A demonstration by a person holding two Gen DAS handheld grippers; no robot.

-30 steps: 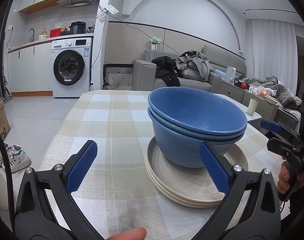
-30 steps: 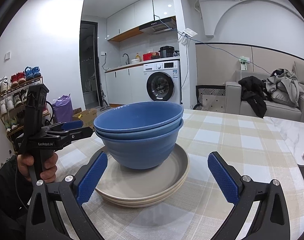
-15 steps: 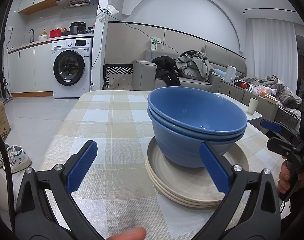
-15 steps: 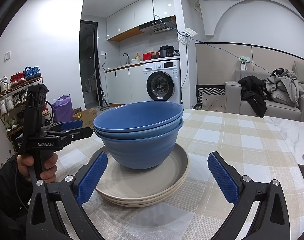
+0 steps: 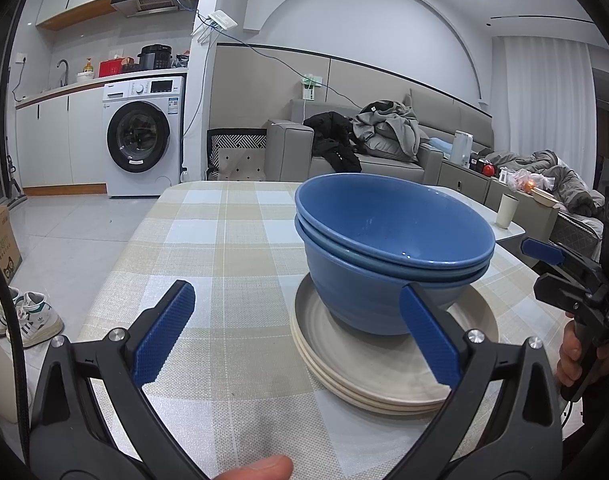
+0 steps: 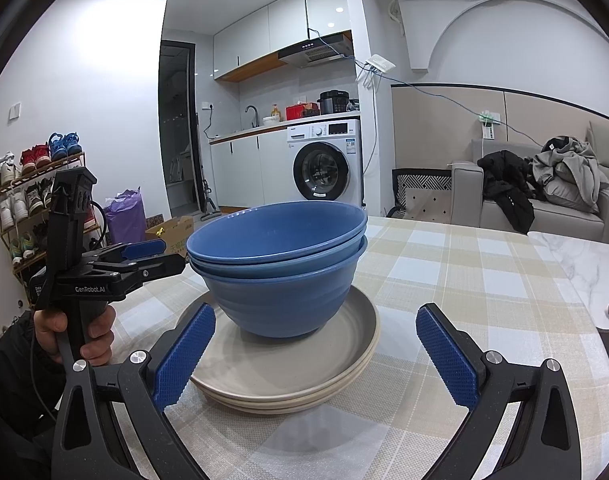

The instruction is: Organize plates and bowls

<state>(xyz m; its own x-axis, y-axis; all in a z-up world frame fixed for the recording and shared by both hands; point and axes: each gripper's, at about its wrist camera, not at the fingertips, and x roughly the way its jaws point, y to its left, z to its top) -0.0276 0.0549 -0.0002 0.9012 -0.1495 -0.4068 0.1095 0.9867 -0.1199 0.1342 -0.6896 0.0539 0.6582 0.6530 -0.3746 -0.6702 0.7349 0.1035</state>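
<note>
in the middle of the checked tablecloth (image 5: 232,240) stand the blue bowls (image 5: 392,240), nested one in the other, and they rest inside the top one of the beige plates (image 5: 368,376), which are stacked flat under them. in the right wrist view the same pile shows with the bowls (image 6: 280,264) a little tilted in each other and the plates (image 6: 288,376) even at their rims.

almost nothing has changed in the last second. the pile looks the same as in the earlier frames, and both views have hardly shifted. i judge from this that the stacking is already done, or nearly, and that the person pauses before a next move; which move, the pictures do not tell.

the left gripper (image 5: 296,332) hovers on the near side of the pile with its blue pads spread wide and nothing between them; its right pad (image 5: 428,340) is in front of the lower bowl, but i cannot tell if it touches. the right gripper (image 6: 316,356) is also spread wide and empty, low over the cloth, with the plates between its pads in the view.

farther out, a washing machine (image 5: 138,140) stands by the kitchen counter, and a grey sofa (image 5: 368,152) with clothes on it is behind the table.
</note>
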